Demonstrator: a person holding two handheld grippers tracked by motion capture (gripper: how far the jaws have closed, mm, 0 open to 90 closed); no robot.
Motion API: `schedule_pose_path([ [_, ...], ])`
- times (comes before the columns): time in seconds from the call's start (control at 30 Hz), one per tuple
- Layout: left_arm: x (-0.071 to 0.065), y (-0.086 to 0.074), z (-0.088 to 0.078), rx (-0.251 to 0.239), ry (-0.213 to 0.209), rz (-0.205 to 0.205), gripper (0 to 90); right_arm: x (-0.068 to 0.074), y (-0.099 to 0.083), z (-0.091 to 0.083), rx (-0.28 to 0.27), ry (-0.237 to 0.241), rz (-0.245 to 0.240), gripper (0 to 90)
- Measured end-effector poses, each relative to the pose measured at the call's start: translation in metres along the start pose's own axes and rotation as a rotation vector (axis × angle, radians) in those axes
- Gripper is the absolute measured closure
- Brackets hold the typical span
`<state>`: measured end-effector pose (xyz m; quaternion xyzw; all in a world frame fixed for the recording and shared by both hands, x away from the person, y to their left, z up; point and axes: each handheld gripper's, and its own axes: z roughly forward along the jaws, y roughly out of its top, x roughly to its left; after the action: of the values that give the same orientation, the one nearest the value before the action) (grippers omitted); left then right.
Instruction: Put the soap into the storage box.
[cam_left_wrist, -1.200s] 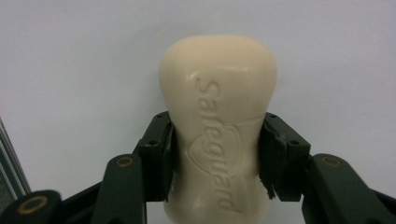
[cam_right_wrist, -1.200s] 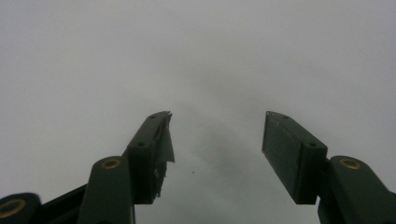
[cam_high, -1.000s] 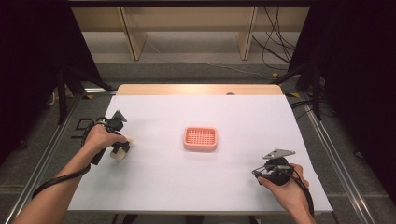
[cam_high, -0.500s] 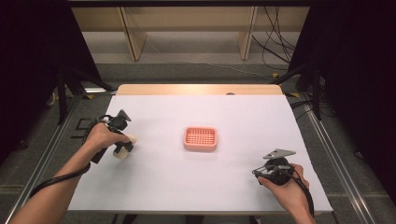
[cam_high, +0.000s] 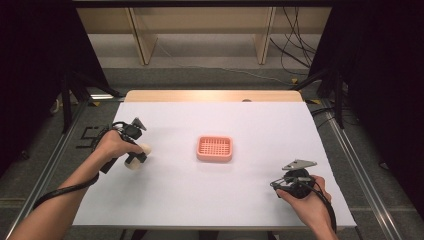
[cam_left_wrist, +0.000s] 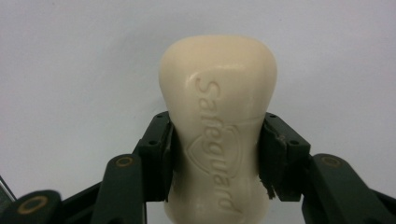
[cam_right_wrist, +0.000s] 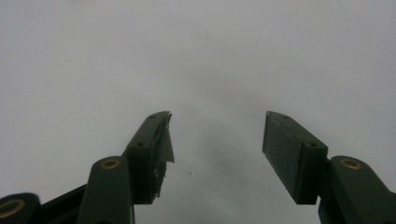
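The cream soap bar (cam_left_wrist: 217, 135) sits clamped at its waist between the pads of the left gripper (cam_high: 134, 154), near the table's (cam_high: 210, 210) left edge. Since a second ago bar and gripper have edged slightly toward the pink soap dish (cam_high: 215, 148) at the centre, which suggests the carry there is just starting. The bar's long axis runs along the jaws, rounded end leading, roughly toward the right edge. The right gripper (cam_high: 281, 186), near the front right corner, stands open and empty.
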<state>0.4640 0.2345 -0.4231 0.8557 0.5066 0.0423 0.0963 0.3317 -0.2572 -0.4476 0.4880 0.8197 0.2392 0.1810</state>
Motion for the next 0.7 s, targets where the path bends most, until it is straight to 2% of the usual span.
schedule_pose_path([
  [0.03, -0.001, 0.0, 0.001, -0.011, -0.004, 0.002, 49.6, 0.0, 0.0, 0.0, 0.0, 0.0, -0.001, 42.0],
  [0.07, -0.002, 0.001, -0.001, 0.006, -0.004, 0.011, 49.6, 0.0, 0.0, 0.0, -0.001, -0.001, 0.0, 42.0],
  [0.17, -0.004, 0.003, 0.0, -0.006, -0.009, 0.016, 49.6, 0.0, 0.0, 0.0, 0.0, -0.002, 0.0, 42.0],
  [0.3, -0.006, 0.005, 0.0, 0.014, -0.016, 0.037, 49.6, -0.001, 0.0, -0.001, -0.006, -0.004, -0.005, 42.0],
  [0.37, -0.008, 0.005, 0.001, 0.007, -0.017, 0.034, 49.6, -0.001, 0.0, -0.001, -0.006, -0.007, -0.004, 41.9],
  [0.5, -0.01, 0.008, 0.001, 0.019, -0.016, 0.073, 49.6, -0.001, 0.0, -0.001, -0.007, -0.008, -0.006, 41.9],
  [0.6, -0.011, 0.009, 0.0, 0.014, -0.012, 0.09, 49.6, -0.001, 0.0, -0.001, -0.01, -0.008, -0.005, 41.8],
  [0.63, -0.012, 0.009, 0.001, -0.001, -0.009, 0.093, 49.6, -0.001, 0.0, -0.001, -0.01, -0.009, -0.005, 41.8],
  [0.7, -0.013, 0.01, 0.0, 0.008, -0.006, 0.104, 49.6, 0.0, 0.0, -0.001, -0.01, -0.008, -0.004, 41.7],
])
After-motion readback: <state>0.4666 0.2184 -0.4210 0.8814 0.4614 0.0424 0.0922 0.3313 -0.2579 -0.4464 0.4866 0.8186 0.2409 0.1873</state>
